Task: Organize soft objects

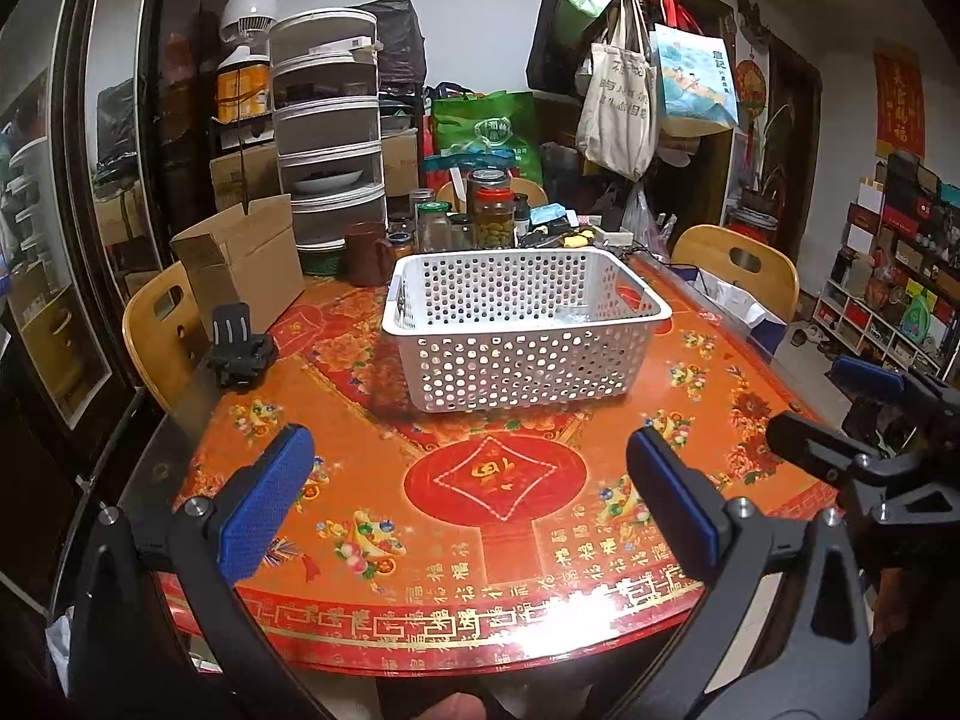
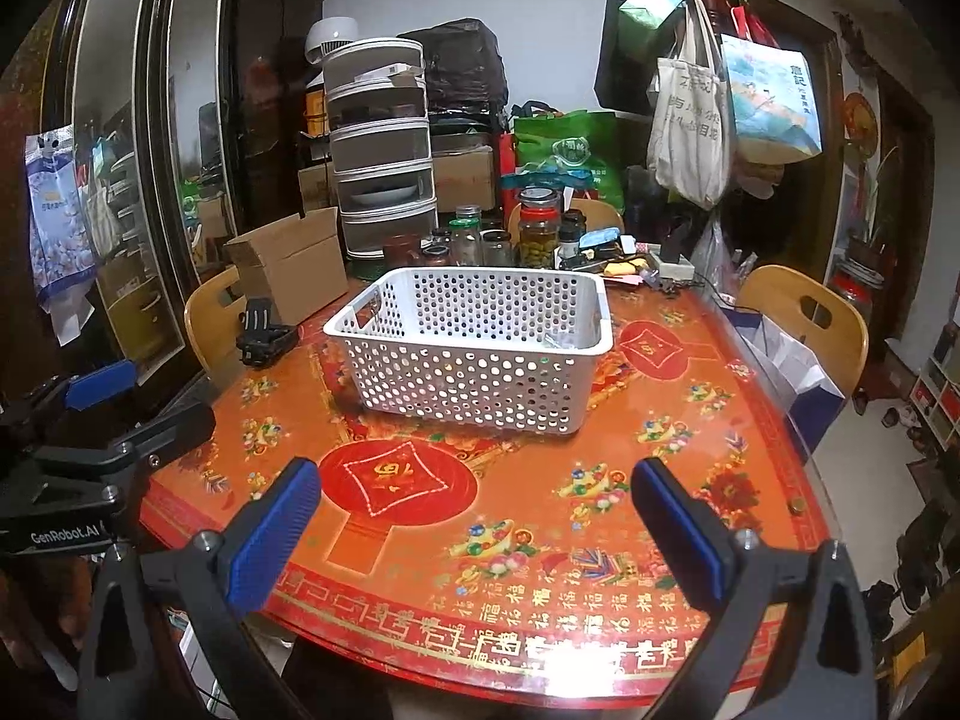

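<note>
The near half of the table (image 1: 510, 546) is bare in front of the wide-open left gripper (image 1: 474, 498) and right gripper (image 2: 477, 516). The white basket (image 1: 528, 324) blocks the middle. A cardboard box (image 1: 246, 264) and black clamp (image 1: 240, 348) crowd the left; jars (image 1: 480, 216) line the far edge.

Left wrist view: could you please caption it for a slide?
Open left gripper faces a white perforated basket on the red table.
</note>
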Demonstrator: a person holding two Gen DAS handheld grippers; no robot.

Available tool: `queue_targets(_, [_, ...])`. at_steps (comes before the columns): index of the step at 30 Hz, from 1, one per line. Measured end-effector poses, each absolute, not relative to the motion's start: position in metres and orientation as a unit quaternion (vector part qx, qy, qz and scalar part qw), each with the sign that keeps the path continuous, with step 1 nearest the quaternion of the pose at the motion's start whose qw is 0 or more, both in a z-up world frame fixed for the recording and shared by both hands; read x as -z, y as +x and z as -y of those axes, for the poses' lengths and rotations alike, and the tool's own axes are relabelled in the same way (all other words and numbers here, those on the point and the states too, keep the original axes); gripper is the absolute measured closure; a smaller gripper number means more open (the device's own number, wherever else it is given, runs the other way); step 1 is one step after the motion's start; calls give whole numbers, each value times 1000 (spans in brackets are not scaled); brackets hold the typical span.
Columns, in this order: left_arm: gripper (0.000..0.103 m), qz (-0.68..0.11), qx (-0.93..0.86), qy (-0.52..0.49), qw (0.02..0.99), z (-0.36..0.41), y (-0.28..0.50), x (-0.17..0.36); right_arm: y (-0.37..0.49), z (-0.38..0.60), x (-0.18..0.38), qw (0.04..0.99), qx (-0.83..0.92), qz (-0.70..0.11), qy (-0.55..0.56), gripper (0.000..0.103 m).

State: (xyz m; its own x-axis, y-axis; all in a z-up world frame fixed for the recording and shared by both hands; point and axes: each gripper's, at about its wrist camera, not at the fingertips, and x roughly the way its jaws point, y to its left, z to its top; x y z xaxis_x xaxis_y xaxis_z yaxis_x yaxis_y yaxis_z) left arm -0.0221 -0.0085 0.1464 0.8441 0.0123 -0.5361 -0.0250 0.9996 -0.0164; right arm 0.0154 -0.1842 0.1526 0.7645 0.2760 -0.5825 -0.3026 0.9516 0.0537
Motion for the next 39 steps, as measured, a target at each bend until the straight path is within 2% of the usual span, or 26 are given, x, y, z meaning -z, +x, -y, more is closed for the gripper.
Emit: queue_targets(39, [0,-284,-7,-14,959,8,-23,-138,13,184,-156,938,-155,-308,-20,0])
